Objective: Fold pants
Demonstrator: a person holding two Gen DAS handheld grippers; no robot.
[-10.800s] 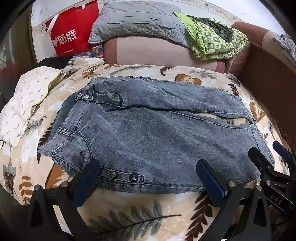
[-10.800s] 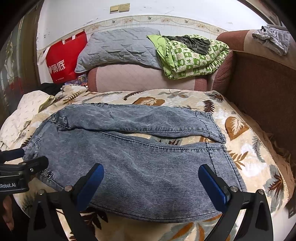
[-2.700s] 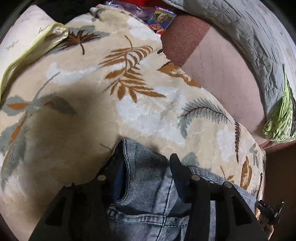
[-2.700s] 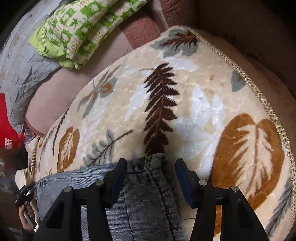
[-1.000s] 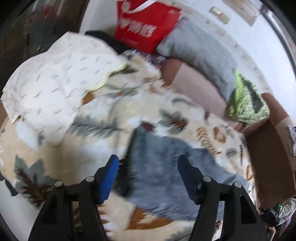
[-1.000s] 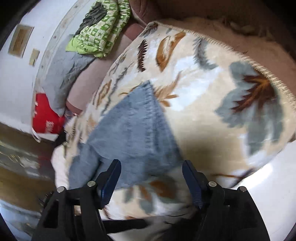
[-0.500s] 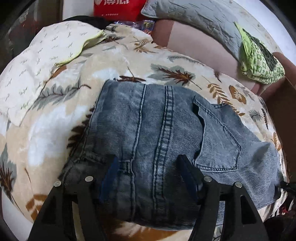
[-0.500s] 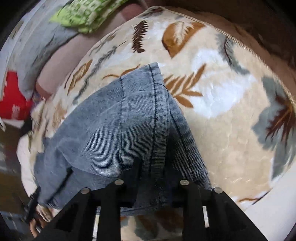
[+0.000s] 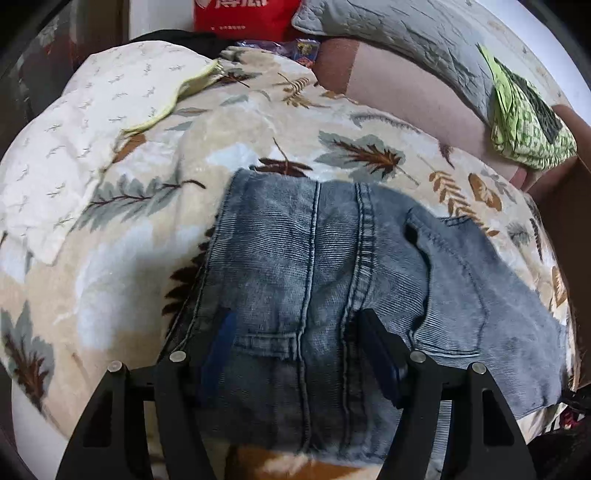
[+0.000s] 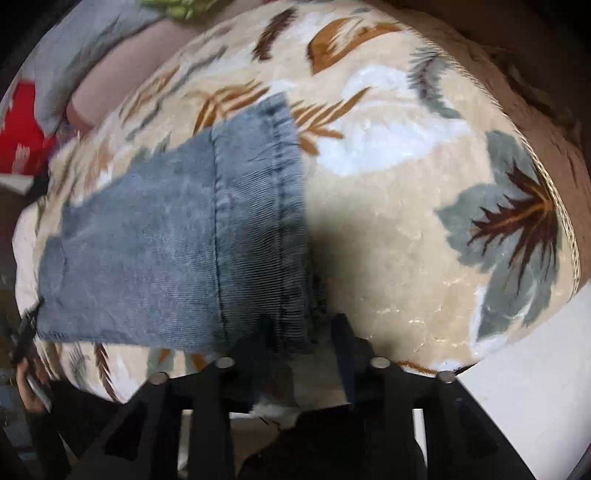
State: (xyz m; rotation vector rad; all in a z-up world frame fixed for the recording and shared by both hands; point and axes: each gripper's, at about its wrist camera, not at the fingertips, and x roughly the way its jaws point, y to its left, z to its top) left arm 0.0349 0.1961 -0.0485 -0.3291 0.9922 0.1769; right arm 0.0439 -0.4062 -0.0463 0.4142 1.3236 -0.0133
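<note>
The grey-blue jeans (image 9: 332, 258) lie folded lengthwise on a leaf-print blanket (image 9: 129, 277), back pocket up. My left gripper (image 9: 299, 347) points down onto the waistband end. Its fingers (image 9: 380, 354) rest apart on the flat denim, which is not bunched between them, so it is open. In the blurred right wrist view the leg hem (image 10: 284, 206) of the jeans (image 10: 166, 240) runs down between the jaws of my right gripper (image 10: 304, 332). Those jaws are opening, and the right finger stands clear of the cloth.
A white pillow (image 9: 74, 129) lies at the left, with a red bag (image 9: 243, 14) and a grey pillow (image 9: 388, 29) behind. A green blanket (image 9: 524, 118) sits on the brown sofa arm (image 9: 561, 206). The blanket's (image 10: 406, 221) corded edge (image 10: 561, 206) drops off at the right.
Both grippers have come down onto the jeans. The right gripper had closed on the hem half a second ago and its jaws have now spread apart again. The left has hardly moved since.
</note>
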